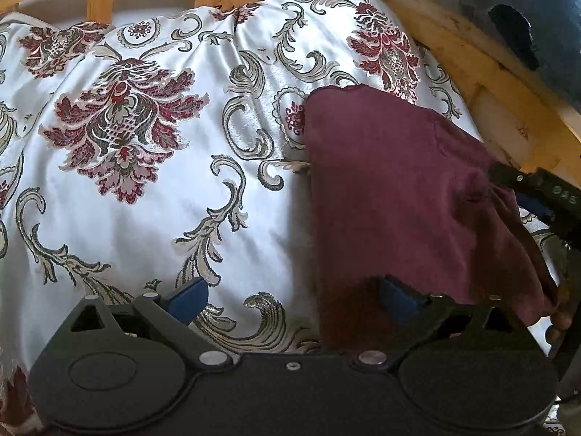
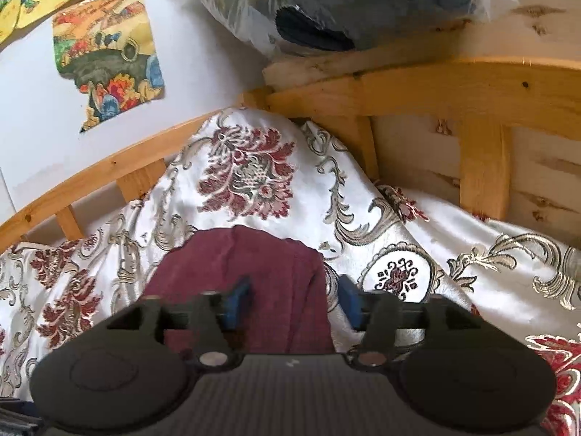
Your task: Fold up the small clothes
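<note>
A small maroon garment (image 1: pixel 392 196) lies on a white bedspread with red floral patterns (image 1: pixel 152 189), to the right in the left wrist view. My left gripper (image 1: pixel 290 299) is open wide; its right blue pad (image 1: pixel 395 296) rests over the garment's near edge, its left pad (image 1: pixel 187 299) over the bedspread. The right gripper's black body (image 1: pixel 537 189) shows at the garment's right edge. In the right wrist view the garment (image 2: pixel 239 269) lies just ahead. My right gripper (image 2: pixel 292 299) is open, its jaws standing either side of the garment's right edge, not closed on it.
A wooden bed frame with slats (image 1: pixel 472 58) runs along the far side and the right side (image 2: pixel 435 87). A dark bundle in clear plastic (image 2: pixel 345 3) sits on the frame's corner. Colourful pictures (image 2: pixel 109 54) hang on the white wall.
</note>
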`<action>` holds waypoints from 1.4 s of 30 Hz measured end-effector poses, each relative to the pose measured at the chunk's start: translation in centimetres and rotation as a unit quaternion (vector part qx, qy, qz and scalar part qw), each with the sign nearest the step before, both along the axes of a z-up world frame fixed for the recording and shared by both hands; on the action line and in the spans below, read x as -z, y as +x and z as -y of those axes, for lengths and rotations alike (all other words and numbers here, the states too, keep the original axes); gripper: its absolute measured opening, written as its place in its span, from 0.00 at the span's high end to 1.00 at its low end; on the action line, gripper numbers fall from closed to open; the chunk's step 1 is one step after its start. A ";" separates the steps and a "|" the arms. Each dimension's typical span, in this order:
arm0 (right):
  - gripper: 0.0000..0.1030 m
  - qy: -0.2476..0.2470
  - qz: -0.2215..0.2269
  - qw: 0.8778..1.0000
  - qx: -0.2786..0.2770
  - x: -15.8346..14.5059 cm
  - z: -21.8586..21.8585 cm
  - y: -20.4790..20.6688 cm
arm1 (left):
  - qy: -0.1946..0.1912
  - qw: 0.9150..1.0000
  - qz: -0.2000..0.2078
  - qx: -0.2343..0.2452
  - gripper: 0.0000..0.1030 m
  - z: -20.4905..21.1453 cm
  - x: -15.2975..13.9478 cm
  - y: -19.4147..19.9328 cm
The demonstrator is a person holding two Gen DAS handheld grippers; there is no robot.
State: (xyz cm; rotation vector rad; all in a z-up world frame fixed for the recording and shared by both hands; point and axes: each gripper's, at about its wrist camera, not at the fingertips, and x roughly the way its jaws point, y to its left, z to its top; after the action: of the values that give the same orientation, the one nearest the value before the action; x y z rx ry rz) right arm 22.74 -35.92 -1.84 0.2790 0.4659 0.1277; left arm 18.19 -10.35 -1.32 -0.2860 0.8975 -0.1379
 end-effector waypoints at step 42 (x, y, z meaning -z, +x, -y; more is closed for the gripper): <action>0.62 0.000 0.012 1.000 0.004 0.5 -0.4 -0.2 | 0.028 1.000 0.006 -0.004 0.01 0.7 1.0 -0.9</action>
State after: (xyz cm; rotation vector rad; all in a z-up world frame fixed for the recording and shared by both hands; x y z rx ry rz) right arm 22.52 -35.52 -2.37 0.2796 0.4409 0.1233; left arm 17.24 -11.07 -2.29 -0.2369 0.8869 -0.1069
